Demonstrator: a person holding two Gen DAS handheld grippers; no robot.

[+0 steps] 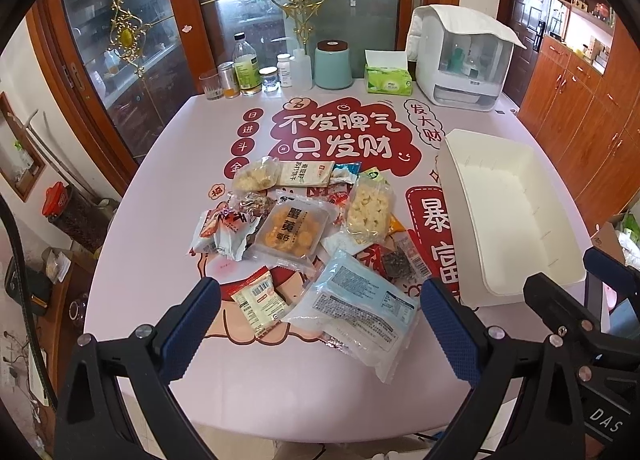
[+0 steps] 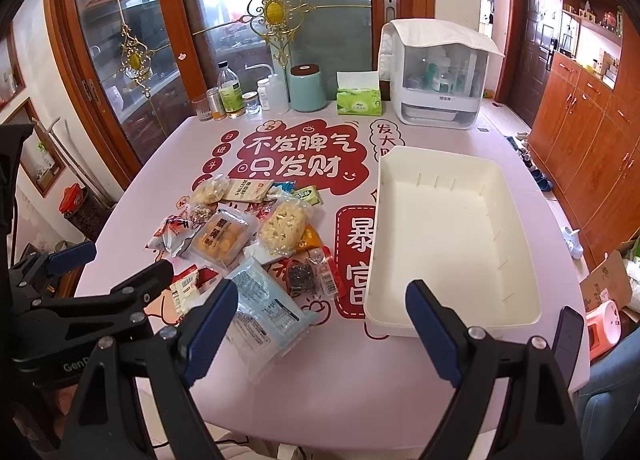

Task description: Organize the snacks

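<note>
A pile of wrapped snacks lies on the pink table (image 1: 280, 372), left of centre. Nearest me are a large blue-and-white packet (image 1: 356, 304) (image 2: 268, 300) and a small red-and-white packet (image 1: 260, 300) (image 2: 186, 288). Behind them sits an orange pastry packet (image 1: 292, 230) (image 2: 224, 240). An empty white bin (image 1: 508, 199) (image 2: 448, 227) stands to the right of the pile. My left gripper (image 1: 320, 320) (image 2: 112, 264) hovers open over the near packets, holding nothing. My right gripper (image 2: 324, 320) (image 1: 576, 280) is open between the pile and the bin's near corner.
Along the table's far edge stand bottles and jars (image 1: 246, 67), a teal canister (image 1: 333, 63), a green tissue box (image 1: 388, 79) and a white covered cabinet (image 1: 460, 63). Glass doors rise behind the table. Wooden cupboards (image 2: 580, 147) line the right wall.
</note>
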